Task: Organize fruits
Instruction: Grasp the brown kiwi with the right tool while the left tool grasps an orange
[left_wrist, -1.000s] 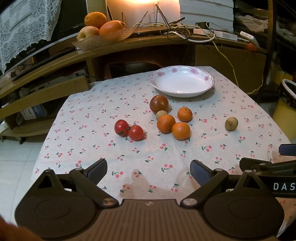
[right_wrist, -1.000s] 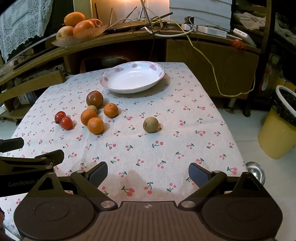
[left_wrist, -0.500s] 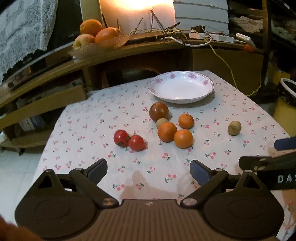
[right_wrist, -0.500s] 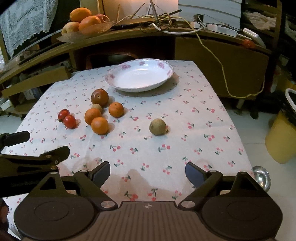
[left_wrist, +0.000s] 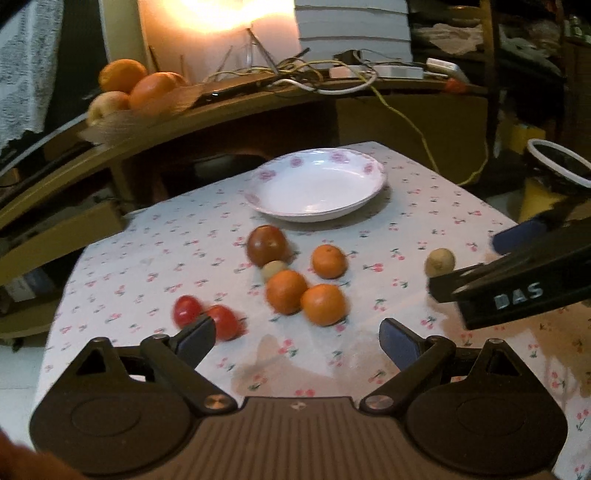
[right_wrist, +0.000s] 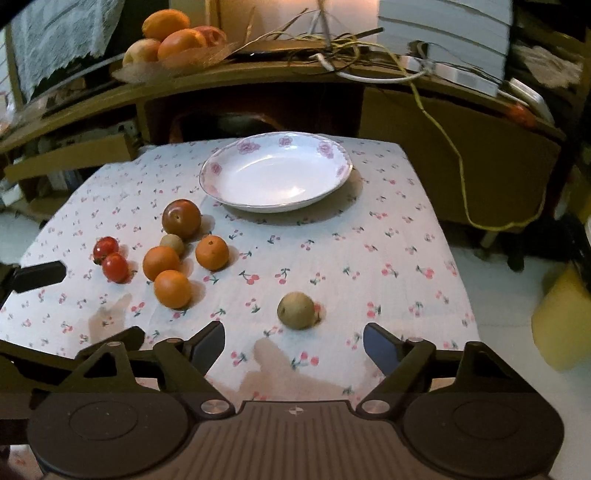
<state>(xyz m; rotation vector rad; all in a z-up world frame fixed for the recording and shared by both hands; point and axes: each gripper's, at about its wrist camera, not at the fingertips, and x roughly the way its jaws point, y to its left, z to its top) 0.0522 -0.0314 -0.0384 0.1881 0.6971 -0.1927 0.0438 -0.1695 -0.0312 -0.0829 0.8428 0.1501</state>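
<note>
Tomatoes (right_wrist: 110, 259) sit unobstructed only in right view.

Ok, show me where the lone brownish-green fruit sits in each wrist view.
Left wrist: brownish-green fruit at right, just above the other tool's arm.
Right wrist: same fruit low centre, just ahead of the open tongs.
Shared landmark: white flowered dish at the table's far end.

White letters "DAS" stand on the right hand-held gripper (left_wrist: 517, 291).
</note>
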